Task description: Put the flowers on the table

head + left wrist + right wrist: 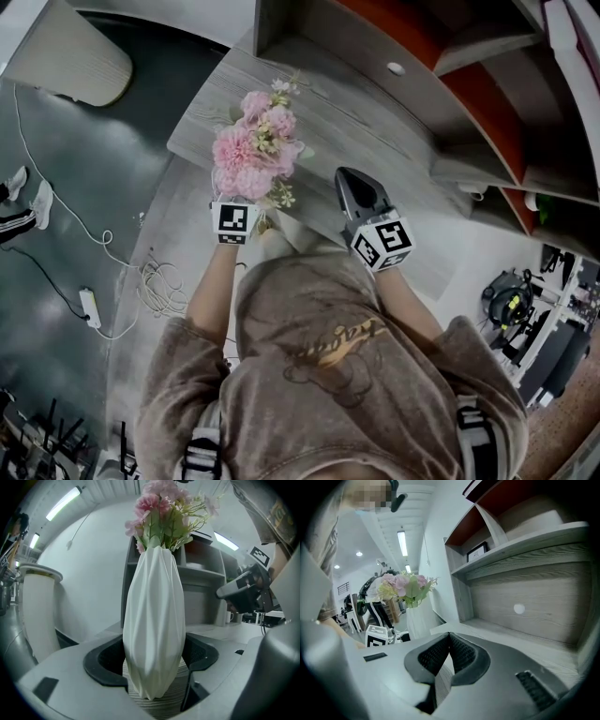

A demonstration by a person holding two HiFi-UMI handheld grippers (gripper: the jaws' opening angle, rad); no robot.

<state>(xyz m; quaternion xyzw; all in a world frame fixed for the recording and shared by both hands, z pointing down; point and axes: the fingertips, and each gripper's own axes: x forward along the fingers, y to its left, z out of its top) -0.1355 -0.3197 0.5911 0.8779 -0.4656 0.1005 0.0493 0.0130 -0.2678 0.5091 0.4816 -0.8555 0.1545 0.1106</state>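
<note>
- At frame centre, left tongs (152,667) clamp the vase (154,616) of flowers (164,508); hold it upright and set its base flat on the surface (375,131) before releasing.
- Right tongs (449,641): pinched together, empty.

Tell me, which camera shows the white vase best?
The left gripper view: the white vase fills the middle, base to mouth, gripped between the jaws. The head view looks down on the pink flowers, which hide nearly all of it. The right gripper view shows it small and far away.
</note>
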